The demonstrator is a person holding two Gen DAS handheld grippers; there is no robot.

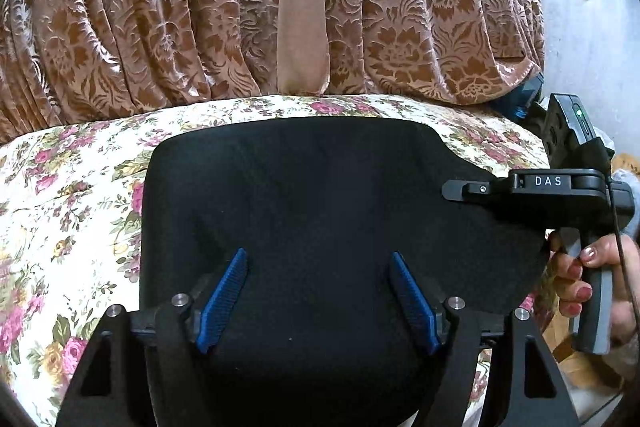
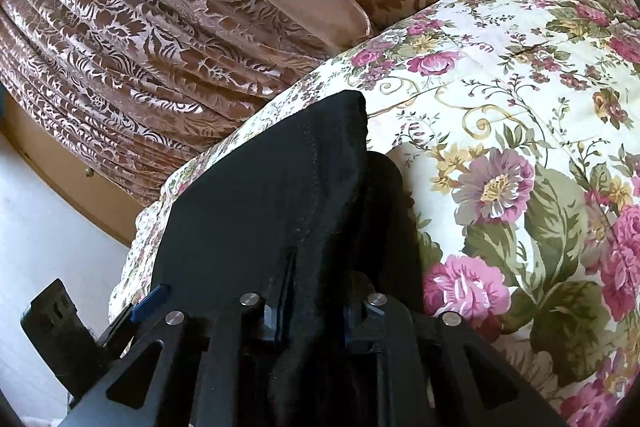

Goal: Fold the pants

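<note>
Pants: black pants [image 1: 320, 195] lie spread as a flat dark panel on the floral bedcover [image 1: 72, 187], under and ahead of the left fingers; in the right wrist view a bunched fold of the same cloth [image 2: 280, 195] rises between and ahead of the right fingers.
Left gripper: the left gripper [image 1: 318, 301] hangs over the cloth with its jaws standing wide; the blue pads [image 1: 222, 301] are well apart, with only the flat fabric showing between them and neither pad pinching it.
Right gripper: the right gripper [image 2: 316, 311] has its jaws drawn nearly together, clamped on the black fold, which hides most of the pads.
Right hand: a hand [image 1: 588, 283] wraps the grey handle, to the right of the left fingers, at the edge of the cloth.
Bedcover: cream with pink roses, it runs to the right of the right fingers.
Curtain: a brown patterned curtain [image 1: 160, 11] hangs beyond the bed, far ahead of both sets of fingers.
</note>
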